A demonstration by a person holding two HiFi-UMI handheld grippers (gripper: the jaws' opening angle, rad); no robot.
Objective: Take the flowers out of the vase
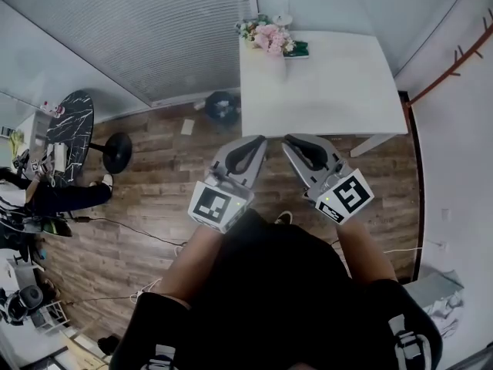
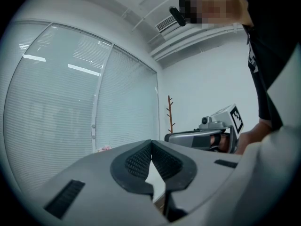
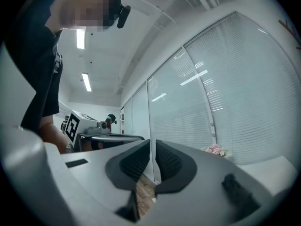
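A bunch of pink and white flowers [image 1: 269, 37] stands at the far left corner of a white table [image 1: 339, 91]; the vase under it is hard to tell from the white top. Both grippers are held level above the wooden floor, short of the table's near edge. My left gripper [image 1: 256, 139] has its jaws together with nothing in them, and my right gripper [image 1: 293, 139] beside it is also shut and empty. The flowers [image 2: 103, 148] show small beyond the left jaws in the left gripper view. In the right gripper view the flowers [image 3: 215, 149] peek over the right jaw.
A dark bin [image 1: 222, 108] sits on the floor by the table's left corner. Further left are a black stool base [image 1: 117, 153] and a round dark table [image 1: 69, 129], with a seated person [image 1: 54, 199] nearby. A coat rack [image 1: 454, 64] stands at the right wall. Blinds cover the window behind.
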